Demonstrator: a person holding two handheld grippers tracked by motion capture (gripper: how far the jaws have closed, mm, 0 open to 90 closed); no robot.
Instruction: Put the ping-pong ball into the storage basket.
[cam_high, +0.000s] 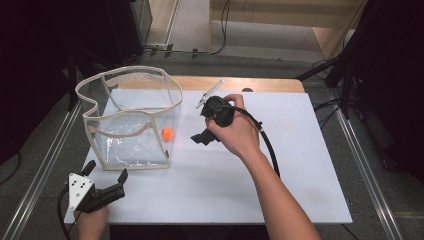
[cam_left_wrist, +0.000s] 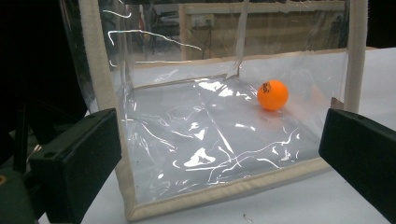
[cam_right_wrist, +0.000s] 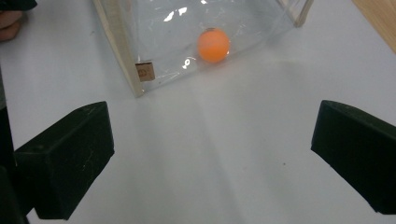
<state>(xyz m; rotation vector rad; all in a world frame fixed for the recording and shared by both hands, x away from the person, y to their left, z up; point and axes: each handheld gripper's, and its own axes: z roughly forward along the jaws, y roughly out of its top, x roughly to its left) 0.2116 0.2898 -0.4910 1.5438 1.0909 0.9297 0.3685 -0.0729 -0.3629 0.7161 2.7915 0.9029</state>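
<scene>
High view: your right gripper (cam_high: 202, 136) hangs over the white tabletop (cam_high: 300, 165) just beside the clear bag (cam_high: 131, 120), its fingers pointing toward the bag's near right corner. Your left gripper (cam_high: 106, 176) sits low at the tabletop's near left edge, just short of the bag's front wall. The bag stands upright with its beige-trimmed mouth open to the top, probably so that the orange ball (cam_high: 167, 133) inside can be reached from above. The ball rests on the bag's floor, close to the right wall.

Right gripper view: your fingers (cam_right_wrist: 65, 161) are spread wide and hold nothing, with bare tabletop (cam_right_wrist: 210, 154) between them. Ahead of the fingers, past the gap, lies the orange ball (cam_right_wrist: 213, 45) behind the clear wall of the bag (cam_right_wrist: 116, 46). A small tag shows on the trim at the corner. The ball is apart from your fingers, with the plastic between.

Left gripper view: your fingers (cam_left_wrist: 77, 161) are likewise fully apart and empty, framing the front wall of the bag (cam_left_wrist: 205, 144). The bottom trim lies just ahead of them, though whether they touch it cannot be told. The orange ball (cam_left_wrist: 272, 94) sits beyond the fingers, toward the right one and deeper in the bag. This stance likely suits steadying the bag while your other gripper works.
</scene>
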